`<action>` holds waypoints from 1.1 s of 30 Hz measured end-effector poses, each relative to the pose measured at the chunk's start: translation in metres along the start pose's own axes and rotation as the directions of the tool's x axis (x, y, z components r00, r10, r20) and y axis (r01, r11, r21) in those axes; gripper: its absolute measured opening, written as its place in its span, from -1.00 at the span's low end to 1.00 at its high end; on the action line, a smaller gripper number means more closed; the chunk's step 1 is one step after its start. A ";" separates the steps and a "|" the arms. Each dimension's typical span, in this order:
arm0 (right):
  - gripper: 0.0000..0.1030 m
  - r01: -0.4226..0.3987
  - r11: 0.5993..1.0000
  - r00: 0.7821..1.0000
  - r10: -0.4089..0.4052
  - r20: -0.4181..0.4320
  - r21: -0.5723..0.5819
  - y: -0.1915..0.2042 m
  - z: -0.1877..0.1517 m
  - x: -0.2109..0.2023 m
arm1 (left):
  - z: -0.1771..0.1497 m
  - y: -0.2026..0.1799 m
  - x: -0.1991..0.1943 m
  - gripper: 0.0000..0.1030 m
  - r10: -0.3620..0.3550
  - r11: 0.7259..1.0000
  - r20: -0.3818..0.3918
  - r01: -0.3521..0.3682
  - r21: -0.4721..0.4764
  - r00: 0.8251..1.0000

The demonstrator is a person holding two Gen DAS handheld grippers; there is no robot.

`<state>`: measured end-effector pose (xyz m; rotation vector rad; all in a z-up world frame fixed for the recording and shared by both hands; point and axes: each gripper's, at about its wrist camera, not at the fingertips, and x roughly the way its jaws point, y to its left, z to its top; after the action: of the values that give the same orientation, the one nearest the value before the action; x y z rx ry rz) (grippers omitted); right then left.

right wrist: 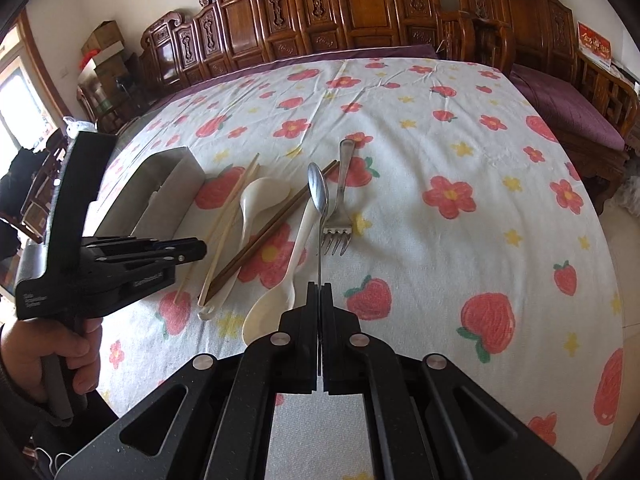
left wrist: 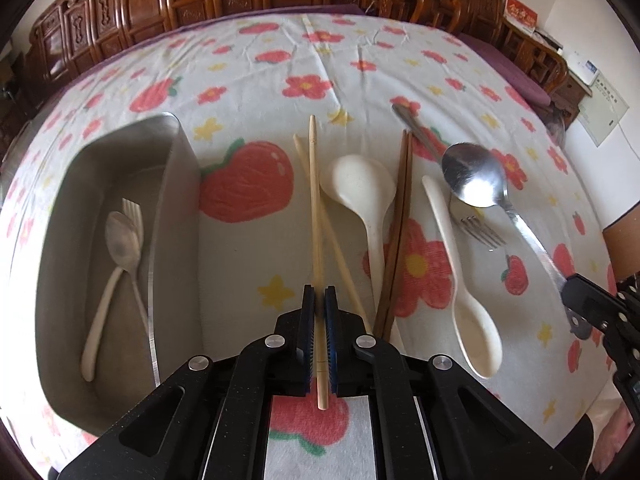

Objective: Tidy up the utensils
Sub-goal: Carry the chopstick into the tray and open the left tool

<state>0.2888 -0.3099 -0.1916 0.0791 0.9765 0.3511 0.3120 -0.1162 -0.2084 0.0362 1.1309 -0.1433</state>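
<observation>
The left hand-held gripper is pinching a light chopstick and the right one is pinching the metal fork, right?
Not quite. The right hand-held gripper is shut on the metal spoon, not the fork, which lies loose on the cloth, as the right wrist view shows. The left hand-held gripper does pinch a light chopstick.

Bright daylight, soft shadows, fisheye-warped edges, sharp centre

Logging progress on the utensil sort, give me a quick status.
Left gripper shut on a light chopstick. Right gripper shut on the metal spoon, lifted. Metal tray holds two utensils. Nothing blocking.
</observation>
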 end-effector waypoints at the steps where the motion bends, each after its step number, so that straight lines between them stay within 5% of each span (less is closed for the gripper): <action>1: -0.96 0.001 1.000 1.000 -0.001 0.003 0.000 0.000 0.000 -0.001 | 0.000 0.000 -0.005 -0.92 -0.001 1.000 0.012 0.001 0.002 1.000; 16: -0.96 -0.001 1.000 0.999 0.002 0.045 -0.024 0.013 0.003 -0.013 | -0.004 0.006 -0.061 -0.92 -0.008 0.999 0.134 0.001 0.052 0.991; 33: -0.96 -0.041 0.994 0.997 0.046 0.055 -0.099 0.068 0.011 -0.014 | -0.014 0.087 -0.081 -0.92 0.029 0.999 0.167 -0.026 -0.020 0.985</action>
<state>0.2732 -0.2492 -0.1587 0.0214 0.9005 0.4341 0.2769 -0.0206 -0.1451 0.0238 0.9629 -0.1098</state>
